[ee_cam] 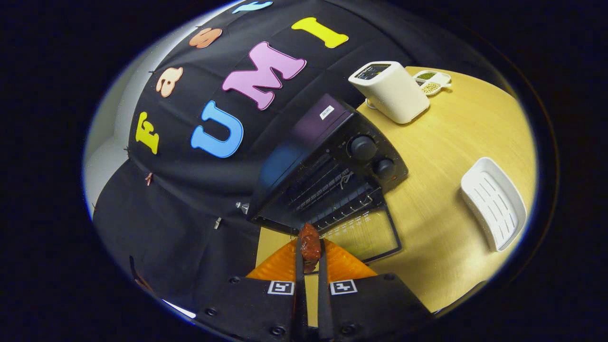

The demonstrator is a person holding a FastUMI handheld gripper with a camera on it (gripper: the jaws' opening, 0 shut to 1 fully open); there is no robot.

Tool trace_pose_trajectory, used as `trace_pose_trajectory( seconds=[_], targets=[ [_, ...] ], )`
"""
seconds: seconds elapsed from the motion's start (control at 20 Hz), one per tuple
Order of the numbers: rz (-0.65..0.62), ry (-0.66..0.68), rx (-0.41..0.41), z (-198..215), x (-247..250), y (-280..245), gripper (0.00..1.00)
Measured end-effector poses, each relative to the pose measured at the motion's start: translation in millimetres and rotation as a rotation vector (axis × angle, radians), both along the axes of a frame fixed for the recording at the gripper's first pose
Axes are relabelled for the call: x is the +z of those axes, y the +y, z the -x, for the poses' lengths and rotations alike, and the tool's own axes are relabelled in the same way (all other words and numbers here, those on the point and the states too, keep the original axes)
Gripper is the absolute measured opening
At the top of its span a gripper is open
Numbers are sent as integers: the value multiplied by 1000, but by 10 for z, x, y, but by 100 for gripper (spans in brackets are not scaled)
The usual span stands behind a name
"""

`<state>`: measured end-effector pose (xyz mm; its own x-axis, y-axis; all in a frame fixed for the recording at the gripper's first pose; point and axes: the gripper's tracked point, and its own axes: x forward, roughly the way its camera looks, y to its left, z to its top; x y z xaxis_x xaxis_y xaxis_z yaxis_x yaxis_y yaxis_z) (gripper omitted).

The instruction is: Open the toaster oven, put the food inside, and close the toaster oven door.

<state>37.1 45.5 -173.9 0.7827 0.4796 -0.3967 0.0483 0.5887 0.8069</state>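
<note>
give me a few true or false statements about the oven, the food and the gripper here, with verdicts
1. The black toaster oven has its glass door folded down open. True.
2. The orange-fingered gripper is open and holds nothing. False: it is shut on the reddish-brown piece of food.
3. The food already lies on the oven's wire rack. False: it is just outside the opening.
4. A white toaster stands beyond the oven. True.
5. The white slotted tray lies on the wooden table. True.

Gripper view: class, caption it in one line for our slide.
Gripper shut on reddish-brown food, just before the open toaster oven.
</note>
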Motion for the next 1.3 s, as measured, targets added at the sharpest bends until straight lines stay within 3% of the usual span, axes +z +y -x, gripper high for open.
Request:
trace_pose_trajectory(
  seconds=[0.55,0.7,1.15,1.3],
  targets=[
    [-103,-83,-209,-880,-297,493,13],
    [-72,-136,-262,-1035,-333,522,13],
    [26,-123,-353,-1197,-559,429,13],
    [112,-110,-348,-1164,-609,396,27]
  ],
)
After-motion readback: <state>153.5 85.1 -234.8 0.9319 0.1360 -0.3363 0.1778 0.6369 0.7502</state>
